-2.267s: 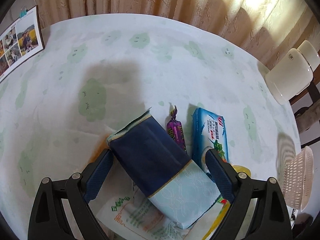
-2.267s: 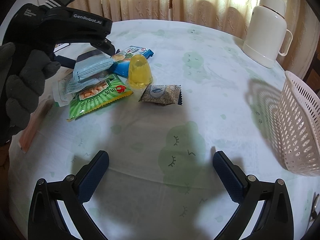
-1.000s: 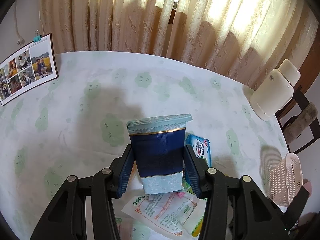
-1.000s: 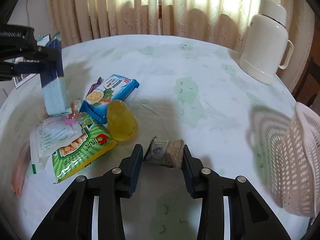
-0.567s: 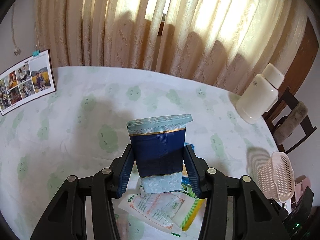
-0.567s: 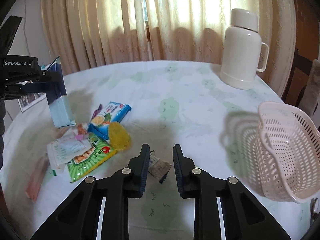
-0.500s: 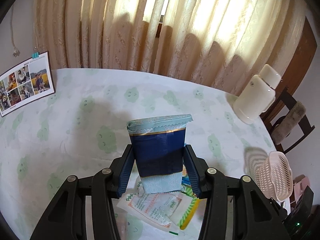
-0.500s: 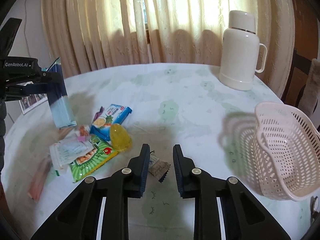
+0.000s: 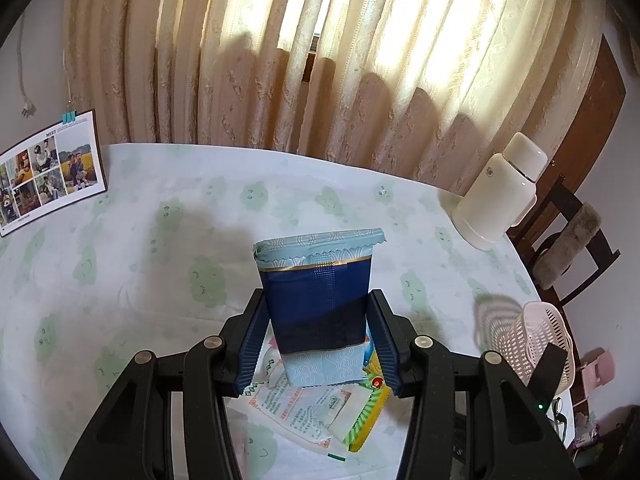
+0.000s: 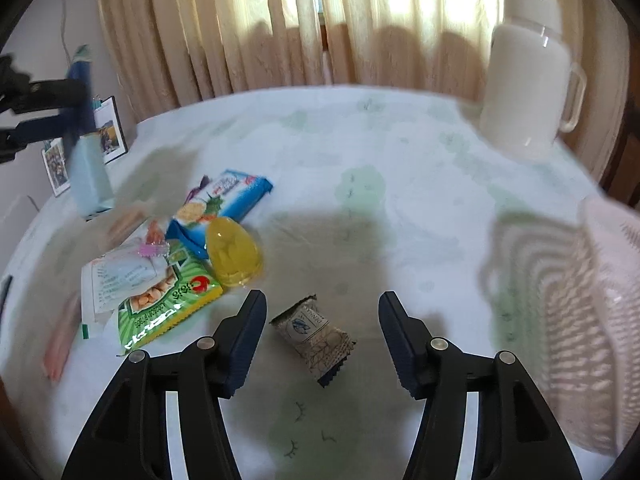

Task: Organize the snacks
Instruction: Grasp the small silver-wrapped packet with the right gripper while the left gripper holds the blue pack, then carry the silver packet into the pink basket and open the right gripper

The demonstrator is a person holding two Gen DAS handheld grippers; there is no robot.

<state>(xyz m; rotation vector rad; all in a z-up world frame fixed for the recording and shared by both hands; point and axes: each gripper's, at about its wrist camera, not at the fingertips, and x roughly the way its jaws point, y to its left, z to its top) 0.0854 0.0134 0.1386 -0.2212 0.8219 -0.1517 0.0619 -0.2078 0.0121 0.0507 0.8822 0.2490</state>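
Note:
My left gripper [image 9: 318,336] is shut on a navy and pale blue snack pack [image 9: 316,300] and holds it upright above the table; the pack also shows at the left of the right wrist view [image 10: 86,164]. My right gripper [image 10: 322,332] is open, its jaws on either side of a small grey-brown wrapped snack [image 10: 314,332] lying on the table. A yellow jelly cup [image 10: 234,252], a green snack bag [image 10: 168,304], a blue cracker pack [image 10: 224,200] and a white sachet [image 10: 116,280] lie in a pile to the left.
A pink plastic basket [image 10: 600,320] stands at the right, also in the left wrist view [image 9: 528,340]. A white thermos jug [image 10: 524,80] stands at the back right. A photo calendar [image 9: 44,172] leans at the table's left edge. Curtains hang behind.
My right gripper was shut on the grey-brown snack and lifted; now it is open and low, with the snack lying on the table between the jaws. My left gripper still holds the pack up.

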